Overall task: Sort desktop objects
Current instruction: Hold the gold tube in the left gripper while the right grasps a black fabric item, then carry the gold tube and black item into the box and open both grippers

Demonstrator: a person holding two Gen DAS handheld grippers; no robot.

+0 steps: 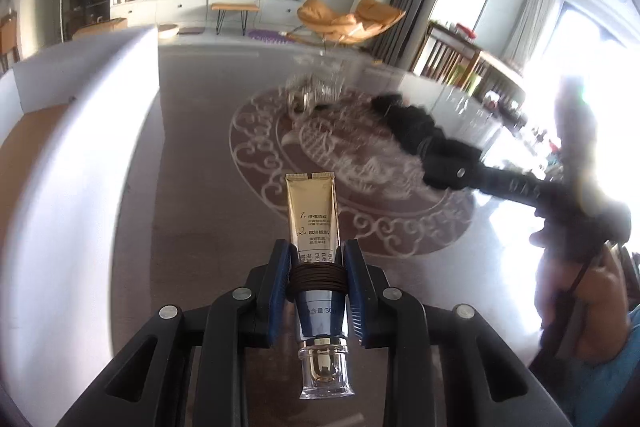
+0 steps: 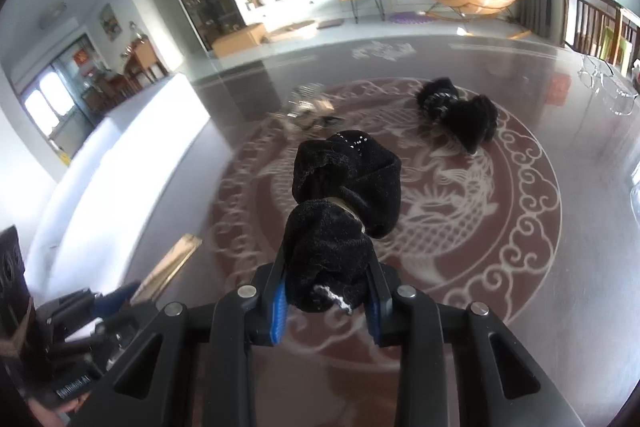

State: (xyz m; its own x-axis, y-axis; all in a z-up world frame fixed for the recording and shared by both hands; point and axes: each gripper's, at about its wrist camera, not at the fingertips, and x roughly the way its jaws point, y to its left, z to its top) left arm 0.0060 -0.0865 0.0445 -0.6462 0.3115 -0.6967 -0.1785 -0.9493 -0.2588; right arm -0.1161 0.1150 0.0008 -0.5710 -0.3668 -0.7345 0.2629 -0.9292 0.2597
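Note:
My left gripper (image 1: 316, 267) is shut on a gold cosmetic tube (image 1: 314, 211). A brown hair tie (image 1: 318, 279) is wound round the tube between the blue pads, and the clear cap points back at the camera. In the right wrist view my right gripper (image 2: 328, 267) is shut on a black velvet scrunchie (image 2: 344, 187), held above the table. The same scrunchie (image 1: 412, 123) shows blurred in the left wrist view, in front of the right gripper (image 1: 440, 159). The left gripper (image 2: 80, 323) and the tube's gold end (image 2: 168, 263) appear at the lower left of the right wrist view.
A second black scrunchie (image 2: 456, 111) lies on the glass table over a round red patterned mat (image 2: 500, 227). A blurred metallic clip-like thing (image 2: 308, 107) lies behind it. A white box (image 2: 120, 163) stands at the left; clear glasses (image 2: 604, 83) lie far right. A hand (image 1: 592, 307) holds the right gripper.

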